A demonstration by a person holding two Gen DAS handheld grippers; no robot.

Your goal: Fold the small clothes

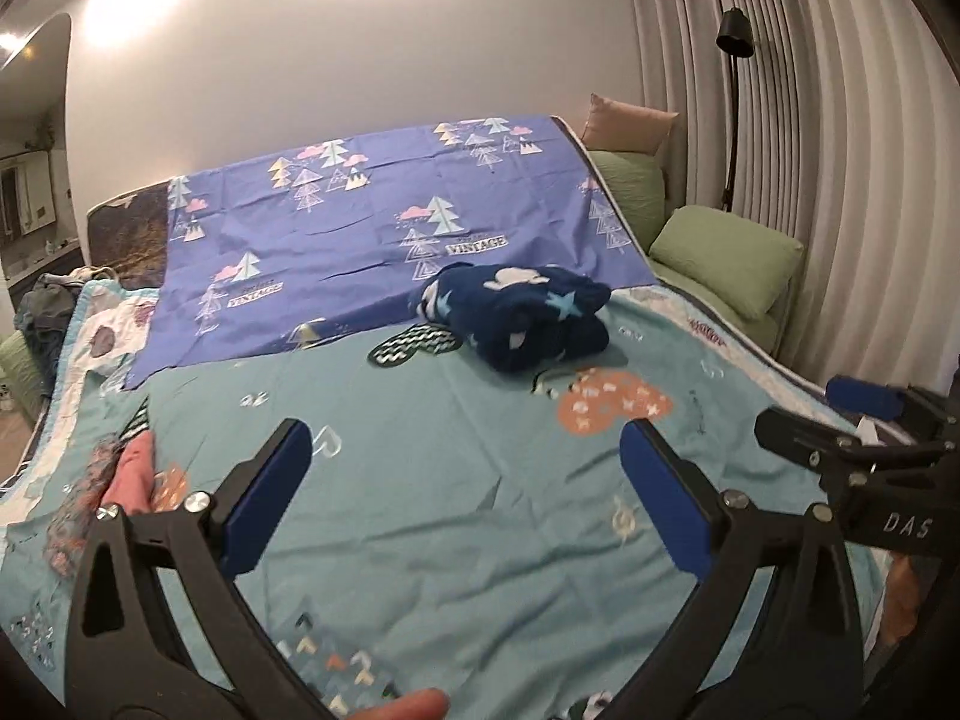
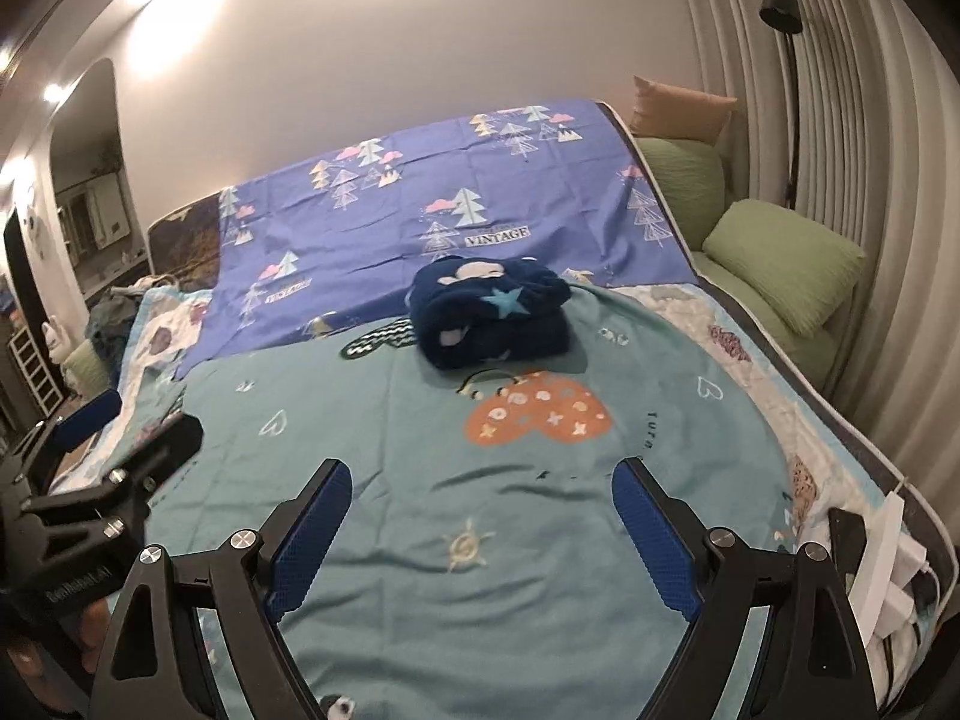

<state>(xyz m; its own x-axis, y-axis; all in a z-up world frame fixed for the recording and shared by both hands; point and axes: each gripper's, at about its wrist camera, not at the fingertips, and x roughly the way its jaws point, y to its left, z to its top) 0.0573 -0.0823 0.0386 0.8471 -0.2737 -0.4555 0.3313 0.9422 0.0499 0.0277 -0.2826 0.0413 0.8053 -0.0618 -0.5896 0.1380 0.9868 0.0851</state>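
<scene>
Left wrist view: left gripper [image 1: 465,450] has its jaws spread wide, blue pads [image 1: 270,492] facing each other, nothing between them – only the teal bedspread [image 1: 456,540] shows through the gap. It hangs above the near part of the bed, pointing fwd and down.

Folded navy garment [image 1: 519,315] – fleece w/ star and cloud print – sits as a compact bundle on the bedspread, well ahead of both tools, right at the seam where the purple tree-print sheet [image 1: 360,222] overlaps the teal. Just in front of it on the teal: an orange heart print.

Right gripper [image 1: 864,420] shows at the right edge of this view, beside the left one, blue pad tip visible. A pink cloth [image 1: 135,474] lies at the left jaw's outer side, on the bed edge; can't tell what item it is. A fingertip [image 1: 414,705] shows at the bottom edge.

Right wrist view: right gripper [image 2: 483,516] also stands apart, pads clear, empty, only bedspread [image 2: 480,570] between them. Navy garment [image 2: 492,315] dead ahead, centred, not touched by either tool. Left gripper [image 2: 114,438] visible at far left of the frame.

Bkgd: green cushions [image 2: 786,264] along the right side of the bed, a black floor lamp [image 2: 780,6] by the curtain [image 2: 852,120]. White plug/cable bits [image 2: 894,576] at the bed's near right corner.
</scene>
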